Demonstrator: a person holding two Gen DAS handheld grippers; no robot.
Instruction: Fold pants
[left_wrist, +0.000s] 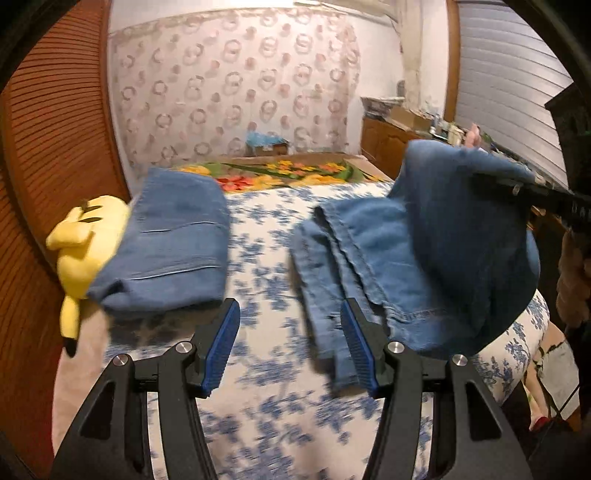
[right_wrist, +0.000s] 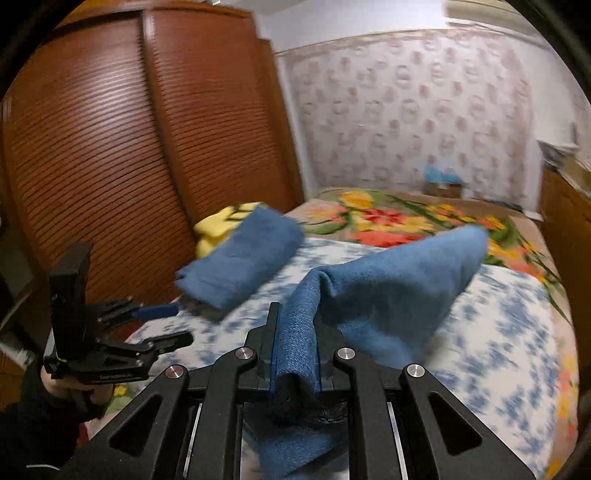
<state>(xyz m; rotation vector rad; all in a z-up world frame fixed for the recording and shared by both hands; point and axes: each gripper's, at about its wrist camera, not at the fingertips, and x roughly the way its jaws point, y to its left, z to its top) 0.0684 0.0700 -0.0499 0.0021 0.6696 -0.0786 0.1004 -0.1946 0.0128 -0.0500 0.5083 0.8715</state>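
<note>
Two denim pieces on the bed, blue-and-white floral sheet. Left wrist view, left to right: yellow plush toy at frame left, touching a folded blue garment; left tongs at lower centre, blades apart, nothing between them; pants right of centre, one end lifted at upper right, the rest trailing on the sheet. Right wrist view: left tongs at lower left, right tongs at lower centre, clamped on a bunched fold of the pants. Frames motion-blurred.
</note>
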